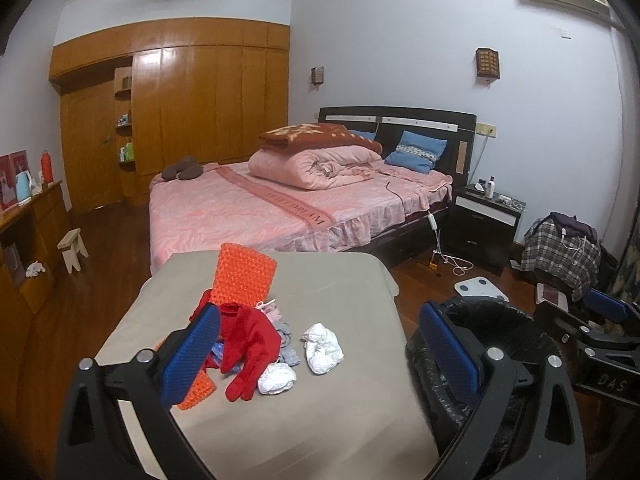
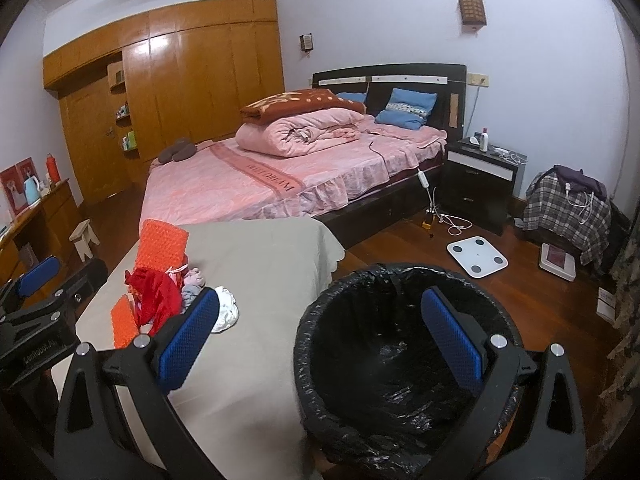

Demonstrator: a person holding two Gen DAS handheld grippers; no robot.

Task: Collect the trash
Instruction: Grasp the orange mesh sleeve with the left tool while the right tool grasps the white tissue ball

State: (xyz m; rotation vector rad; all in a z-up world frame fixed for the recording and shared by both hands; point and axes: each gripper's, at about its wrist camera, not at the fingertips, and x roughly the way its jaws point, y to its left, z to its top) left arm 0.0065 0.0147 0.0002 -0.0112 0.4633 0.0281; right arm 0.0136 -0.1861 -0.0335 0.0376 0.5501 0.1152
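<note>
Risk: your left gripper (image 1: 320, 354), wide open, empty, may snag red glove (image 1: 250, 350) touching near tissue wad (image 1: 277, 378); right gripper (image 2: 320, 342) open, empty above bin (image 2: 320, 420).

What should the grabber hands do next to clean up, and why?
Probably move the left gripper forward and down onto the nearer crumpled white paper wad. Both grippers are open and hold nothing, two white wads lie on the grey table beside the red gloves, and the black-lined trash bin sits empty to the right.
</note>
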